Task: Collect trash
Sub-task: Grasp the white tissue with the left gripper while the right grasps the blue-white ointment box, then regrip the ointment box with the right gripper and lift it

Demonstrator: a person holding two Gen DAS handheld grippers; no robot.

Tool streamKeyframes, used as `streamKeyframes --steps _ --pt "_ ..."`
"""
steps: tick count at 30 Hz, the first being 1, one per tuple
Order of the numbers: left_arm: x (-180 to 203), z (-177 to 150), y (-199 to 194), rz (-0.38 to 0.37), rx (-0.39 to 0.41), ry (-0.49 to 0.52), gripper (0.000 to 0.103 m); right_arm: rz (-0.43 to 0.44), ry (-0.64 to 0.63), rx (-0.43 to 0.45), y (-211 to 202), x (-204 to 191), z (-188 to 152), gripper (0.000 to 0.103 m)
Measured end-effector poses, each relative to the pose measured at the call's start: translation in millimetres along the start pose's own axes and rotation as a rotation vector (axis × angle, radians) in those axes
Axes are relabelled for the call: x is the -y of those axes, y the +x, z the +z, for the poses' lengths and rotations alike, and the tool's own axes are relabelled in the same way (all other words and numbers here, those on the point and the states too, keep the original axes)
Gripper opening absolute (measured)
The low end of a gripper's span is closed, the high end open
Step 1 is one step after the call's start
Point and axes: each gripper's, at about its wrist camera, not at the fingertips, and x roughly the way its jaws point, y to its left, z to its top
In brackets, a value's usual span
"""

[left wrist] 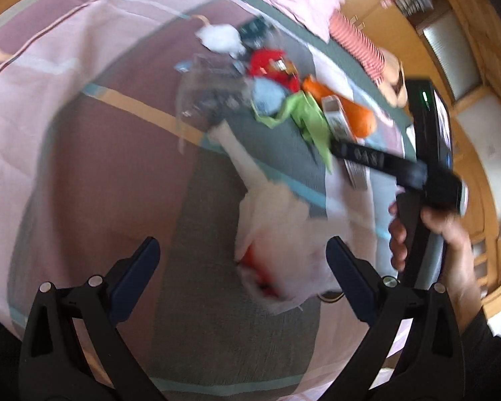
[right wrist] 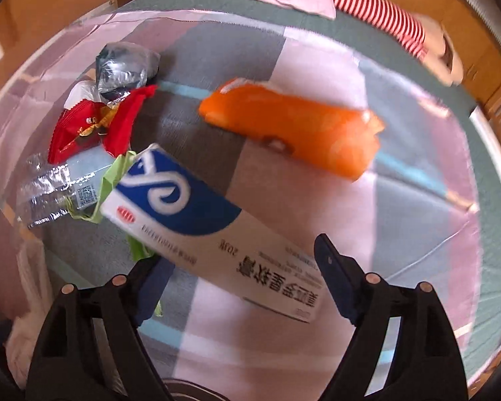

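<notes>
White box with a blue swirl lies on the bed in the lower middle, between the wide-apart fingers of the right gripper, which do not touch it. Left gripper is spread wide too, over a white bag at lower middle. Red, orange and green trash sits above.

Both grippers are black plastic frames with silver rivets. Their fingers carry dark blue pads. A dark sleeve covers the forearm.
</notes>
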Motion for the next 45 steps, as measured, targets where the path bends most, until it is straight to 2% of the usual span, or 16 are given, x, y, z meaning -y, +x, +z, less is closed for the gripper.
streamKeyframes --steps 3,5,6,8,11,13,14,17,19,22,25,29,32,35,39,45 --pt "4.6 -1.2 2.8 0.001 0.011 0.023 0.092 0.034 0.028 0.029 -5.8 -1.6 -5.5 0.056" --pt "8.0 -2.9 2.2 -0.01 0.013 0.046 0.073 0.034 0.026 0.035 -10.4 -0.8 -9.4 0.048" --pt "10.2 -3.7 3.5 -0.012 0.01 0.064 0.068 0.036 0.027 0.037 -12.6 -0.3 -10.6 0.045" --pt "14.5 -5.1 6.2 -0.011 -0.002 0.099 0.044 0.06 0.052 0.041 -21.3 2.7 -15.9 0.041" --pt "17.5 -7.7 3.7 -0.031 0.005 0.117 0.029 0.088 0.105 0.05 -36.3 10.1 -26.9 0.035" --pt "17.8 -7.3 -2.5 -0.013 0.04 0.126 0.024 0.125 0.144 0.043 -46.7 15.1 -36.2 0.029" --pt "16.9 -6.9 -8.3 0.008 0.071 0.127 0.023 0.16 0.171 0.037 -52.9 18.5 -41.5 0.021" --pt "11.6 -5.6 -27.8 0.066 0.164 0.119 0.023 0.258 0.21 0.031 -72.5 21.8 -59.4 0.021" --pt "9.3 -7.0 -39.0 0.139 0.217 0.126 0.023 0.319 0.219 0.029 -83.3 21.5 -71.4 0.021" --pt "1.6 -9.7 -48.9 0.24 0.247 0.116 0.022 0.389 0.249 -0.004 -89.5 21.3 -87.8 0.021" --pt "-3.6 -9.3 -51.9 0.274 0.249 0.101 0.022 0.424 0.285 -0.042 -91.1 20.1 -101.0 0.021" --pt "-3.0 -8.9 -54.8 0.291 0.262 0.116 0.022 0.437 0.297 -0.045 -97.6 15.2 -111.5 0.021" --pt "-1.0 -16.6 -61.8 0.31 0.286 0.137 0.022 0.355 0.238 -0.014 -107.5 5.6 -117.0 0.021" --pt "5.0 -18.9 -65.0 0.328 0.317 0.166 0.022 0.319 0.205 0.019 -118.7 -5.3 -124.5 0.021" --pt "11.5 -25.1 -73.4 0.339 0.35 0.208 0.022 0.319 0.203 0.043 -128.9 -11.3 -132.9 0.021" --pt "7.1 -33.1 -83.9 0.356 0.363 0.21 0.022 0.381 0.222 0.003 -126.6 -17.8 -141.9 0.021"
